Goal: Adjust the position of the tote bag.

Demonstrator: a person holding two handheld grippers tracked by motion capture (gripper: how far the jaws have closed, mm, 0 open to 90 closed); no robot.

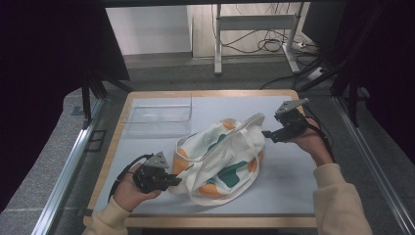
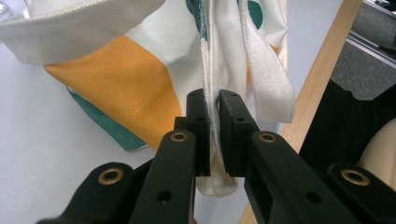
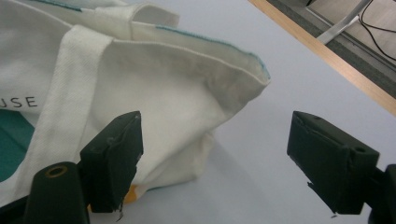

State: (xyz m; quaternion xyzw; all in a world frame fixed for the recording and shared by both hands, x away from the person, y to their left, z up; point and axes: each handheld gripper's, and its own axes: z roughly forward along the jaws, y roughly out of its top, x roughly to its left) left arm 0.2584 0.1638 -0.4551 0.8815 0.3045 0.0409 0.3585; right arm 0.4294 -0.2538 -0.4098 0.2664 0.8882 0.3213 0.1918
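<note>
A white canvas tote bag (image 1: 220,156) with orange and green patches lies crumpled in the middle of the table. My left gripper (image 1: 173,182) is at the bag's near left corner, shut on its seamed edge (image 2: 214,116); the fabric runs up between the two black pads. My right gripper (image 1: 266,133) hovers at the bag's far right corner, jaws wide open, nothing between them. In the right gripper view the bag's rim (image 3: 201,51) and a white strap (image 3: 65,93) lie just ahead of the open fingers (image 3: 116,158).
A clear plastic box (image 1: 159,117) stands at the back left of the grey mat (image 1: 293,181). The table's wooden edge (image 1: 215,221) runs along the front. Metal rails flank the table; cables and a stand sit on the floor beyond.
</note>
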